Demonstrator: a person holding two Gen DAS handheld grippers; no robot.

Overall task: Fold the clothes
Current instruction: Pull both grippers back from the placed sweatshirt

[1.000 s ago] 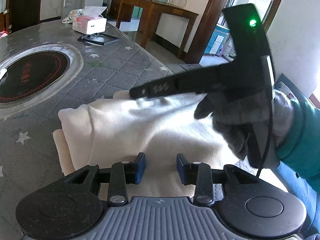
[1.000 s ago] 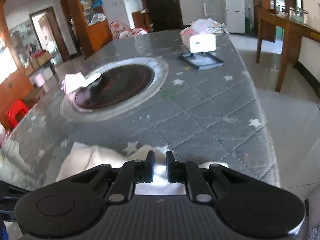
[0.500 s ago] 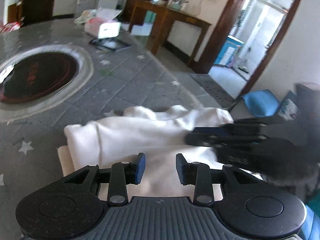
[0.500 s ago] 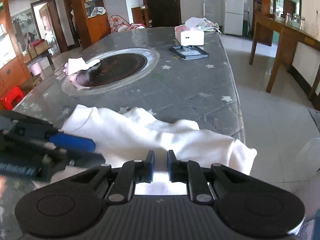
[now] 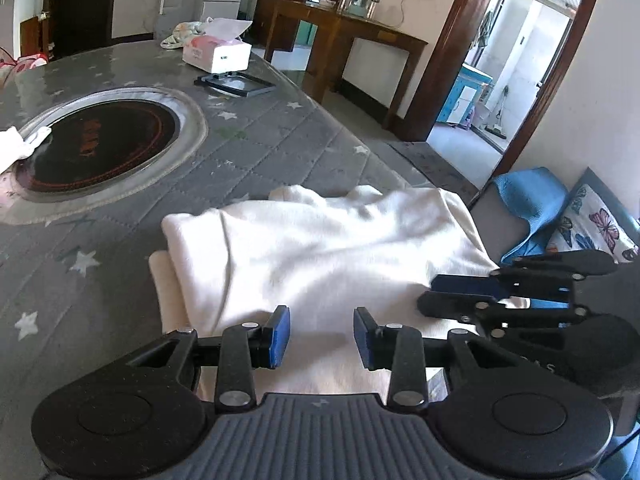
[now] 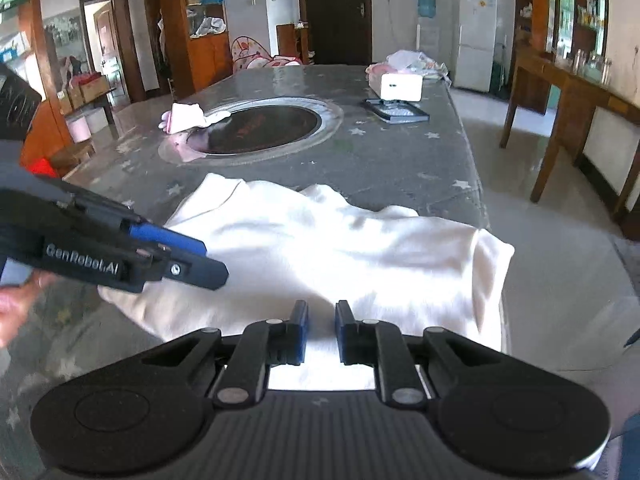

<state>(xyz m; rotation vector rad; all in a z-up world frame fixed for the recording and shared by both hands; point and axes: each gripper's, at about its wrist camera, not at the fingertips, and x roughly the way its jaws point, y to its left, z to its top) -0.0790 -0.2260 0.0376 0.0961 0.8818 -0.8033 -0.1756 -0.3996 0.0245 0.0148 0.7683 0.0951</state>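
On the grey star-printed table (image 5: 280,152), far left: small pale cloth (image 5: 16,146), touching the rim of the round inset hob (image 5: 92,148). Further back, right of the hob: tissue box (image 5: 218,52), with a flat black frame (image 5: 236,84) just in front of it.

Nearer and to the right: cream garment (image 5: 320,248), lying partly folded at the table's near corner. Overlaps a second layer showing along its left side; hangs over the table's right edge.

Over the garment's near part: left gripper (image 5: 322,334). Hovers with blue pads spread, pinching nothing, cloth showing beneath the gap. In the right wrist view, comes in from the left over the garment's left edge, held by a bare hand (image 6: 16,304).

At the garment's right edge: right gripper (image 5: 430,292). Points leftward across the cloth; in its own view shows pads nearly together with a narrow gap, no fabric seen caught between them.

Beyond the table, far right: butterfly-print pillow (image 5: 596,220).
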